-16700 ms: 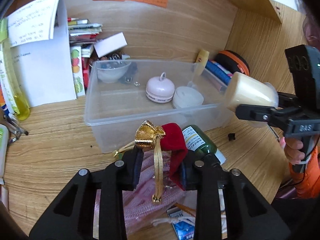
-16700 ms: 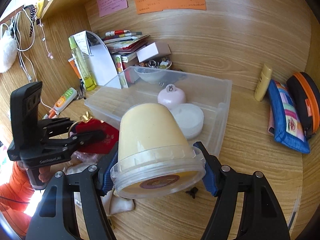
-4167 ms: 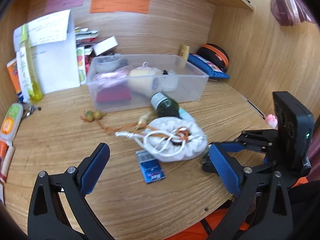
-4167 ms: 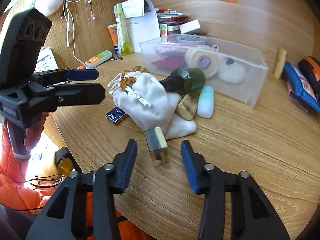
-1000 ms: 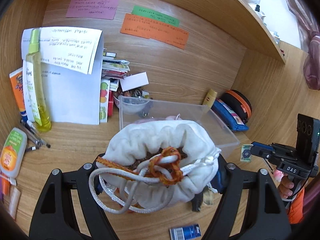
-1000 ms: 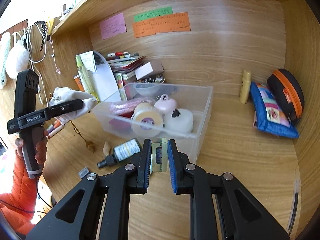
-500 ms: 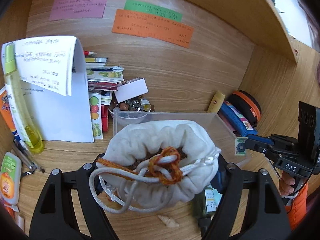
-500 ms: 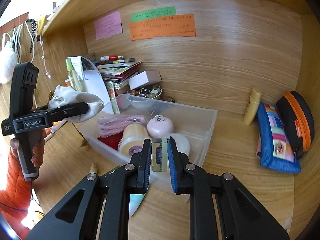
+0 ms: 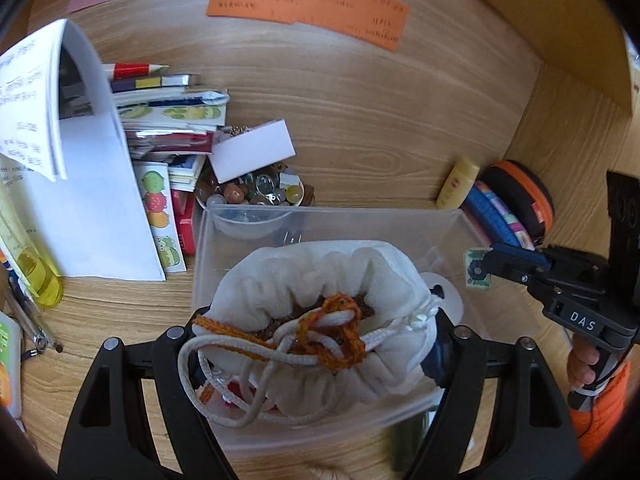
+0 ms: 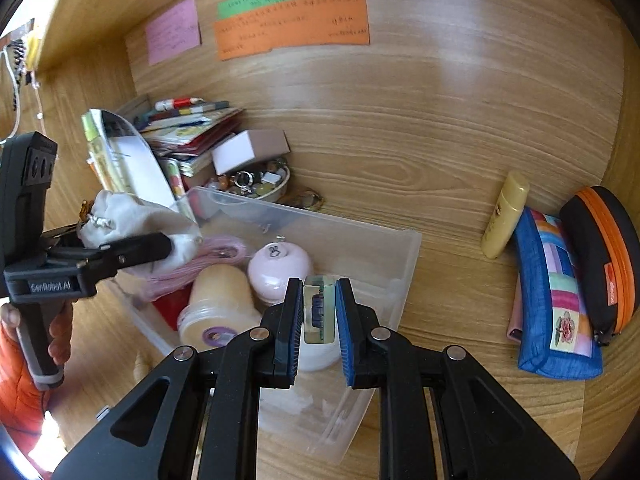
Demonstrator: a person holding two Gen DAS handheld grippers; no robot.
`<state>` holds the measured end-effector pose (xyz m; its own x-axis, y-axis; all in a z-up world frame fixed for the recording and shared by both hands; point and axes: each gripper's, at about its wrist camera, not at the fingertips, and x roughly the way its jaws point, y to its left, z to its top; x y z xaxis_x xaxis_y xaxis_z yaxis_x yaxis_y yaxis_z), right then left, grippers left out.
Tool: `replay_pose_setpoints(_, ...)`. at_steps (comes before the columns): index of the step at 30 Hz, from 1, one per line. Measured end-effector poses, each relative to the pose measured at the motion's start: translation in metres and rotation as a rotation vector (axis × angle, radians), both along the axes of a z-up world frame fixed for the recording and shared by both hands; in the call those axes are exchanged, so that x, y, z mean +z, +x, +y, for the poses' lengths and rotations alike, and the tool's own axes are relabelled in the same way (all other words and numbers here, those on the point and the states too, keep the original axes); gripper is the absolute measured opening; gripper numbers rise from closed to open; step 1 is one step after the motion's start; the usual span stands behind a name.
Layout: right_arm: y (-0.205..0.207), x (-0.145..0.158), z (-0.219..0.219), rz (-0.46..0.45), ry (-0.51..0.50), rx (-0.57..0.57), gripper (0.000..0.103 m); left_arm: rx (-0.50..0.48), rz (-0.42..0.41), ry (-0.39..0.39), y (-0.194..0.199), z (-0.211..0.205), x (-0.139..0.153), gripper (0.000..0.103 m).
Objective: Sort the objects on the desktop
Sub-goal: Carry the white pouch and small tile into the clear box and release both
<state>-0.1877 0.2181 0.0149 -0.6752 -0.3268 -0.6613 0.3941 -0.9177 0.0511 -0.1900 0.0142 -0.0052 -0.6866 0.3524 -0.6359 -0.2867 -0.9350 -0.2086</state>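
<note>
Wood grain fills both views: a desk [image 10: 460,264] tucked in an alcove with coloured notes on the back wall. Nearest me, my left claw [image 9: 316,344] is clenched on a white drawstring pouch [image 9: 320,280], held above the near-left end of the clear bin [image 10: 400,264]. My right claw [image 10: 318,312] grips a small clear block [image 10: 318,308] with a dark print inside, over the bin's right side. Below and just ahead of it lie a cream jar [image 10: 216,304], a pink round case [image 10: 278,268] and a pink bundle [image 10: 208,260]. I judge I am mid-drop with both items. Next I should lower each into a free gap, then loosen the jaws. Beyond, a dish of trinkets [image 9: 256,192] sits against the wall.
</note>
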Motion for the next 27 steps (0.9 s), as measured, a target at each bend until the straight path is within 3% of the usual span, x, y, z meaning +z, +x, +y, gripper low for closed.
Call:
replay_pose_setpoints(4,-0.014,-0.005,-0.006,-0.011,0.051,-0.009,0.015,-0.004,-0.002,-0.038,-0.003,0.011,-0.006,0.078)
replay_pose_setpoints(13,-0.042,-0.019,-0.022,-0.044,0.116,-0.028,0.015,-0.031,-0.026,-0.044,-0.013,0.020,-0.016,0.078)
replay_pose_setpoints(27,-0.046,-0.024,-0.041,-0.041,0.224,-0.032,0.016,-0.072,-0.033,-0.063,-0.011,0.020,-0.020,0.082)
